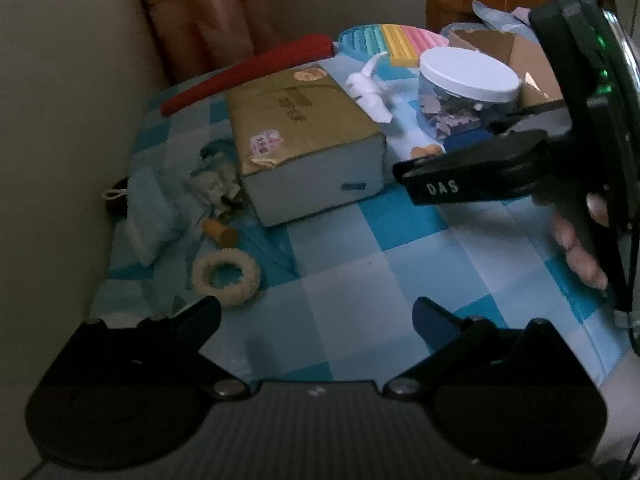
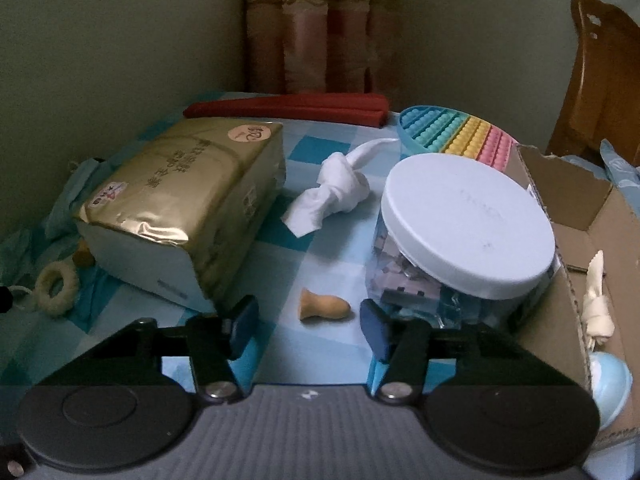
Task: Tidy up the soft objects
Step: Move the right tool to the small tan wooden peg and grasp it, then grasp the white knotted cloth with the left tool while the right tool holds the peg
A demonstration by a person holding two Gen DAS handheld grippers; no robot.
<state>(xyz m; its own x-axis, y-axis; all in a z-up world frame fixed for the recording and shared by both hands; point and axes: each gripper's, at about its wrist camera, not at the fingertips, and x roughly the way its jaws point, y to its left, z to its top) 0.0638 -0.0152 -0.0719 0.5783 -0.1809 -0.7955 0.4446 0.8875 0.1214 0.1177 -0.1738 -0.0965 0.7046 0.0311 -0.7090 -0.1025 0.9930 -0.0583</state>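
Checked blue tablecloth carries the clutter. Just before the lidded jar, a tan foam earplug lies between the right gripper's unclenched jaws, untouched; light, squashy, best pinched mid-body.

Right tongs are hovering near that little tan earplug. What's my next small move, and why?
Probably ease the right tongs forward and down over the tan earplug, then close. It lies loose on the checkered cloth just ahead of the open jaws, not yet between them.
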